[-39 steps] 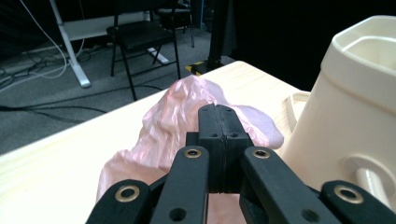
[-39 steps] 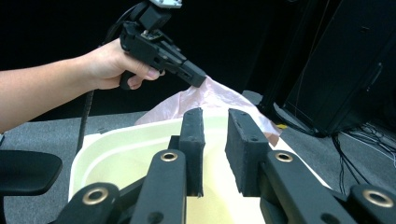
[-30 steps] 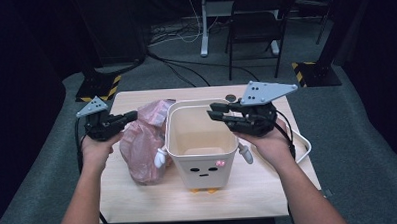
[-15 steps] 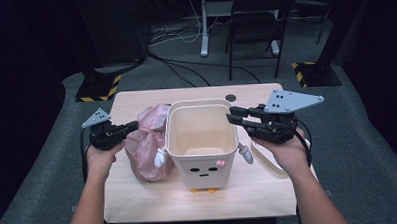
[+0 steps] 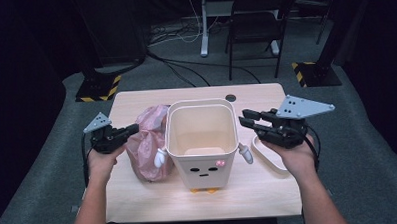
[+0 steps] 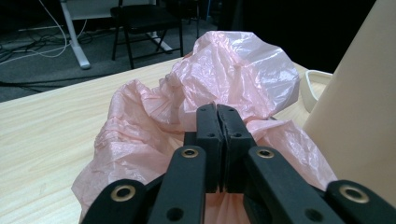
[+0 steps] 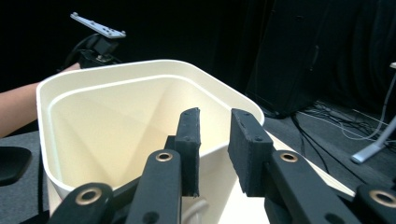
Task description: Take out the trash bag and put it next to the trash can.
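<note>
A cream bin (image 5: 202, 142) with a small drawn face stands upright at the middle of the tabletop (image 5: 136, 101), open mouth up, little arm-like pegs sticking out at either side. Its inside looks bare, pale walls sloping down to the floor. Pressed against its left wall lies a crumpled pink plastic bag (image 5: 146, 144), heaped on the wood; in the left gripper view it billows up in folds (image 6: 215, 79) with the bin's wall rising at the right edge.

The left gripper (image 5: 132, 129) sits low at the bag's left side, jaws together, tips right at the plastic. In its own view the two black jaws meet with film bunched around and beneath them, though whether a fold is actually pinched between them I cannot tell.

Over on the other side, the right gripper (image 5: 246, 121) hangs just off the bin's right rim, pointing in toward it, jaws apart and having just been opening wider, nothing between them. Its own view looks across the rim (image 7: 140, 74) into the bin, with the left gripper seen beyond the far wall.

Beside the bin's right wall, under the right hand, a shallow white tray (image 5: 268, 157) lies on the tabletop. A dark round hole (image 5: 230, 97) marks the far edge of the wood.
</note>
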Available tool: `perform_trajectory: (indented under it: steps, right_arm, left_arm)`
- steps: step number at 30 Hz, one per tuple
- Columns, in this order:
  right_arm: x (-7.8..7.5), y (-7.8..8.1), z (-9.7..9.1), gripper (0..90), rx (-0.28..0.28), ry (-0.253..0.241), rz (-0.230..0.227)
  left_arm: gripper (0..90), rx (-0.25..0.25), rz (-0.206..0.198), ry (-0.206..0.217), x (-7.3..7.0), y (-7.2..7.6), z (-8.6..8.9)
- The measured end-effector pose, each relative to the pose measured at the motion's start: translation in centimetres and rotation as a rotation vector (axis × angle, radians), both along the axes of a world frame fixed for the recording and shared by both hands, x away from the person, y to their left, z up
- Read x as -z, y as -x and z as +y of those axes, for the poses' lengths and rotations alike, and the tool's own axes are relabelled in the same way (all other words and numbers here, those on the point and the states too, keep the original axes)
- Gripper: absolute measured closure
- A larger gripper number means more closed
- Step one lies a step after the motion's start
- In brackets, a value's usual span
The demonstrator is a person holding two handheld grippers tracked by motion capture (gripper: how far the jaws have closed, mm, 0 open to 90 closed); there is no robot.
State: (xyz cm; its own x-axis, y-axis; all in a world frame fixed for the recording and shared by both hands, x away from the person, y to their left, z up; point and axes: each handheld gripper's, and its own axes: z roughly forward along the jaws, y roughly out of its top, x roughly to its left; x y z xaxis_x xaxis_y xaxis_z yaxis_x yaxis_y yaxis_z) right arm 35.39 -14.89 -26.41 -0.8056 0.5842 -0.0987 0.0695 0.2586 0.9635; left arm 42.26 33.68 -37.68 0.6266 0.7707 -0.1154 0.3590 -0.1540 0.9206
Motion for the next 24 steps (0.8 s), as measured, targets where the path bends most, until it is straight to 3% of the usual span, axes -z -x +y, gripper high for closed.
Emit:
perform_trajectory:
  steps: [5, 14, 24]
  right_arm:
    - [0.6, 0.2, -0.9, 69.1, 0.028, -0.007, -0.005]
    - [1.7, 0.5, -2.8, 62.6, 0.085, -0.034, -0.003]
    - [4.2, 0.4, -3.8, 58.3, 0.129, -0.012, 0.034]
  left_arm:
    - [80.0, 0.000, -0.008, 0.014, 0.1, 0.2, -0.1]
    - [52.3, -0.003, -0.036, 0.039, -0.4, 0.8, -0.2]
    - [46.8, -0.008, -0.059, -0.021, -0.6, 1.6, -0.7]
